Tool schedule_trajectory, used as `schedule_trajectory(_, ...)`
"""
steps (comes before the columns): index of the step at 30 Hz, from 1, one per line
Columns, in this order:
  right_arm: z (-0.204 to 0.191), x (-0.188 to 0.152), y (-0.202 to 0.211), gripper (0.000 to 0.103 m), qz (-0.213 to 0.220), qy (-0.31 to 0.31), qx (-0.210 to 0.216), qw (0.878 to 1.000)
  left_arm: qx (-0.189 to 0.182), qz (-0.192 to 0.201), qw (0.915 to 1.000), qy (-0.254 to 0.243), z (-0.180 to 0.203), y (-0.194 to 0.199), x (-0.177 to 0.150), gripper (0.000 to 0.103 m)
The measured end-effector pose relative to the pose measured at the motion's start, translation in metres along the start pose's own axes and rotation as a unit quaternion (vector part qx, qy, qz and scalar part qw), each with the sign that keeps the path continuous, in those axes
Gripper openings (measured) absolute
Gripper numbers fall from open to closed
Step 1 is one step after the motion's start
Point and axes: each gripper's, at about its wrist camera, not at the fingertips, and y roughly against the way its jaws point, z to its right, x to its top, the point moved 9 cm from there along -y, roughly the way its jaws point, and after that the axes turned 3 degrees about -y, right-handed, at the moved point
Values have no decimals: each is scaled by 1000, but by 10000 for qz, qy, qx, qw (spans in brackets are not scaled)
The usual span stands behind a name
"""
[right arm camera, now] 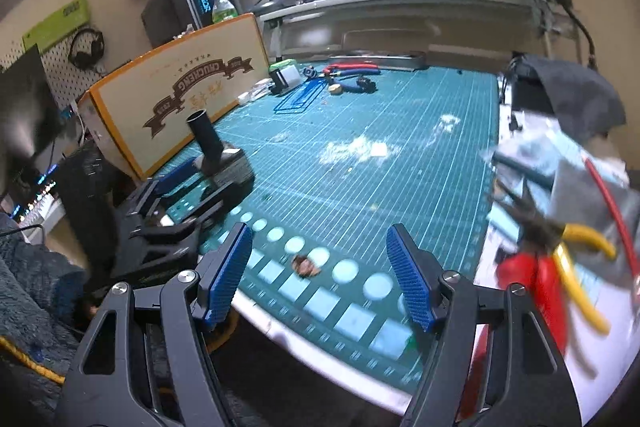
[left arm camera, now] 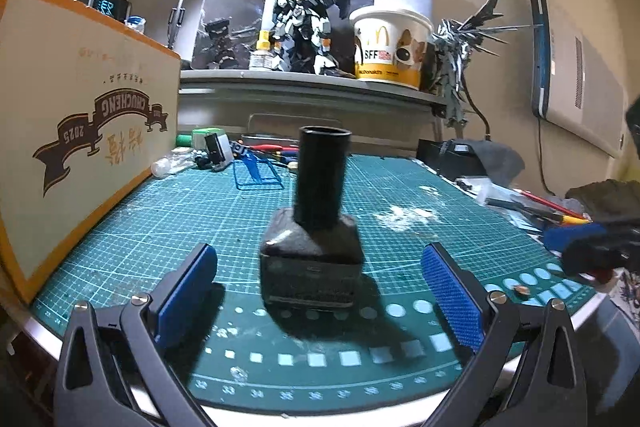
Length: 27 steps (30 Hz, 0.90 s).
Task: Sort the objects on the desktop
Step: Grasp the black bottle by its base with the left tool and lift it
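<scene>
A black bottle (left arm camera: 316,227) with a tall black cap stands upright on the green cutting mat (left arm camera: 400,187), close to a cardboard box. My left gripper (left arm camera: 320,255) is open, with a blue pad on either side of the bottle's base and a gap on both sides. The right wrist view shows that bottle (right arm camera: 218,163) at the left gripper's fingertips (right arm camera: 180,167). My right gripper (right arm camera: 320,267) is open over the mat's near edge with nothing between its fingers. It shows blurred at the right edge of the left wrist view (left arm camera: 592,247).
A cardboard box (left arm camera: 88,131) with orange edges walls the mat's left side. Yellow- and red-handled pliers (right arm camera: 560,267) lie in clutter at the right. Red-handled tools (right arm camera: 352,69) and a blue wire frame (right arm camera: 300,97) lie at the back. A shelf behind holds a paper bucket (left arm camera: 390,47).
</scene>
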Motion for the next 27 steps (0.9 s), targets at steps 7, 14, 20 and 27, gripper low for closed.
schedule_trajectory(7,-1,-16,-4,67,-59,-151,98,9998,-29,-216,9994,-271,-1,-5,-2,45)
schedule_trajectory(14,-5,-16,-8,67,-82,-122,158,9998,-86,-640,9978,-169,-5,-1,6,45)
schedule_trajectory(20,-10,-11,-9,67,-23,-78,248,9997,-162,-621,9977,-224,-10,23,47,44)
schedule_trajectory(27,-26,1,-10,67,100,98,429,9990,-75,-501,9983,-284,-20,35,72,44)
